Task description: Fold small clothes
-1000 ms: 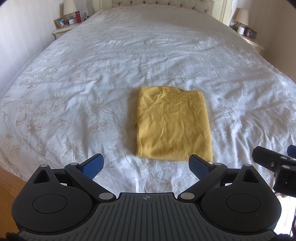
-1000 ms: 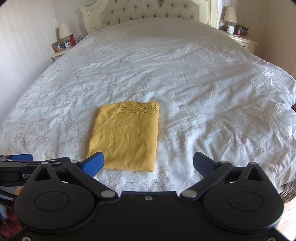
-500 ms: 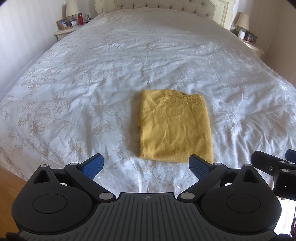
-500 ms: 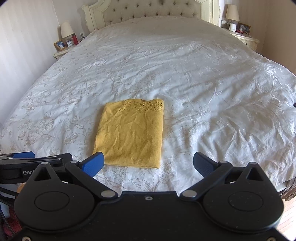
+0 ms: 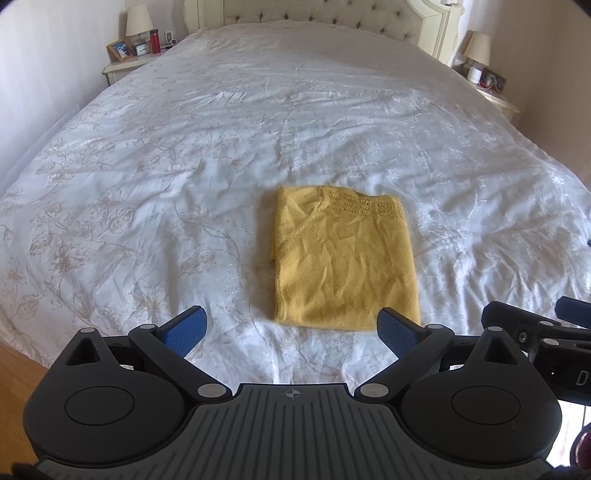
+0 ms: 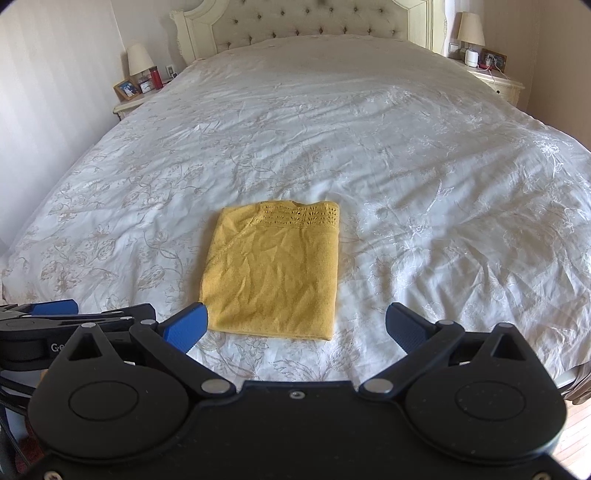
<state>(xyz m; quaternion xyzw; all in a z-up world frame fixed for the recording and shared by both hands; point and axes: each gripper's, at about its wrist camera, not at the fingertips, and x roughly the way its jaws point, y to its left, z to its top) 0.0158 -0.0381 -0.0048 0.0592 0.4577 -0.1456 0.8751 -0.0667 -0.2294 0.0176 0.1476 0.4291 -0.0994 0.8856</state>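
A yellow knit top [image 5: 343,258] lies folded into a flat rectangle on the white bedspread [image 5: 184,166], lace neckline at its far edge. In the right wrist view the same yellow top [image 6: 275,271] sits a little left of centre. My left gripper [image 5: 291,326] hovers near the foot of the bed, just short of the garment's near hem, open with nothing between its blue pads. My right gripper [image 6: 295,325] is also open and empty, held back from the near hem. Each gripper shows at the edge of the other's view.
The white bedspread [image 6: 424,184] with its pale floral print covers a wide bed with a tufted headboard [image 6: 306,18]. Nightstands with lamps stand at the far left [image 5: 127,61] and far right [image 6: 495,79]. Wooden floor [image 5: 14,369] shows beside the bed's foot.
Both grippers have drawn back and tilted up slightly, so the headboard shows more. The yellow top lies unmoved and both grippers stay open.
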